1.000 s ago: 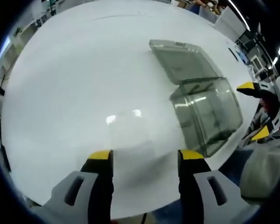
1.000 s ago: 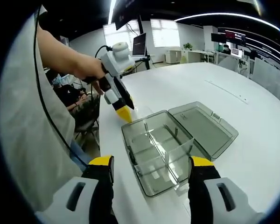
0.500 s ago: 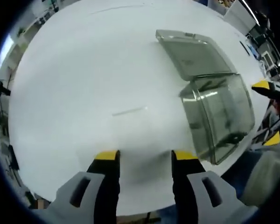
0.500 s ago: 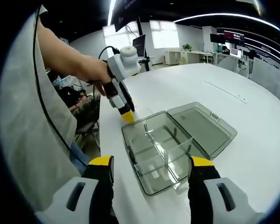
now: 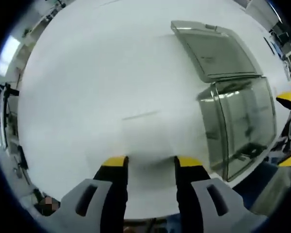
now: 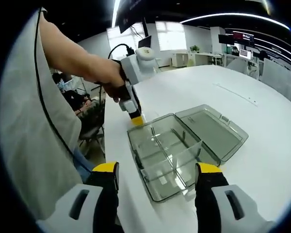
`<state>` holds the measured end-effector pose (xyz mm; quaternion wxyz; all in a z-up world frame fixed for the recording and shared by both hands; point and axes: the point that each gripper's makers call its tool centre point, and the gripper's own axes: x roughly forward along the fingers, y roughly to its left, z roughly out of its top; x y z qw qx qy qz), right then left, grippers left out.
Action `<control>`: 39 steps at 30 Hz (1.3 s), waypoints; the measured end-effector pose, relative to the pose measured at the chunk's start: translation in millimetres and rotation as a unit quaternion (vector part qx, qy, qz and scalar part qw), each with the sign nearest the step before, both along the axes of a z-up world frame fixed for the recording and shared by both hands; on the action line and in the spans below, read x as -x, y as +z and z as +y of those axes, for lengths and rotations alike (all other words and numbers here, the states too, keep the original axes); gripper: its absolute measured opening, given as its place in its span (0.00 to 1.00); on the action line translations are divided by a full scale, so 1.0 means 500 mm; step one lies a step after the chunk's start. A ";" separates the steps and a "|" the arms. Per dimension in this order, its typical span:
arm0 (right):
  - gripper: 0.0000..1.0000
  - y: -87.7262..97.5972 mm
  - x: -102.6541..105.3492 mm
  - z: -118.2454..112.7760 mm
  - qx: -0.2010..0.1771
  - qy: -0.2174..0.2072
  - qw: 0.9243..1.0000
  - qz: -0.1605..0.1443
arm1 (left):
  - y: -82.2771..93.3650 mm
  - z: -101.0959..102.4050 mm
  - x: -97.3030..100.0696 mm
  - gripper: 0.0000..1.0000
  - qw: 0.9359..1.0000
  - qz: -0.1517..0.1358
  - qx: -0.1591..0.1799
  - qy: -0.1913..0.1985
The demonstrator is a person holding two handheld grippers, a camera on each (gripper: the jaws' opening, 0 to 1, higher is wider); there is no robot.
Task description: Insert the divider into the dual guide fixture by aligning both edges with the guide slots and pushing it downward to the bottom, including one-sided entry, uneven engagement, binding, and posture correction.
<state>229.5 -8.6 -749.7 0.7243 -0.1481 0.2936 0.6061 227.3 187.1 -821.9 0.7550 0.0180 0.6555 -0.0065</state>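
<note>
A smoky clear box [image 5: 242, 128] with guide slots stands open near the table's edge, its lid [image 5: 216, 48] lying flat beyond it. In the right gripper view the box [image 6: 167, 155] shows inner partitions, and one clear divider plate [image 6: 184, 156] stands aslant across it. A faint thin line [image 5: 140, 115] on the table may be the edge of a clear flat plate. My left gripper [image 5: 152, 161] is open, low over the table just before that line. My right gripper [image 6: 157, 168] is open above the box's near end. The left gripper [image 6: 136, 119] points down beside the box's far corner.
The white table [image 5: 87, 82] stretches wide to the left of the box. A person's arm and grey sleeve [image 6: 34, 121] fill the left of the right gripper view. Chairs and desks stand past the table's edge [image 6: 94, 131]. The right gripper's yellow tips [image 5: 285, 98] show beside the box.
The left gripper's jaws have drawn closer together, and it has tipped down over the table near the box. The right gripper has hardly moved.
</note>
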 end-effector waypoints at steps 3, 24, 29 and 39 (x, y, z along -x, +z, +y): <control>0.61 0.001 -0.006 0.000 -0.003 -0.003 1.000 0.000 | -0.001 0.001 -0.002 0.35 1.000 0.010 -0.001 0.002; 0.62 -0.008 -0.008 0.020 -0.006 0.015 1.000 -0.010 | -0.001 0.010 -0.002 0.30 0.999 0.032 0.004 -0.012; 0.62 -0.007 -0.005 0.024 -0.006 0.019 1.000 -0.011 | -0.001 0.011 -0.002 0.29 0.999 0.029 0.004 -0.018; 0.62 -0.006 0.000 0.023 -0.003 0.023 1.000 -0.010 | -0.001 0.012 -0.003 0.29 0.999 0.031 0.002 -0.034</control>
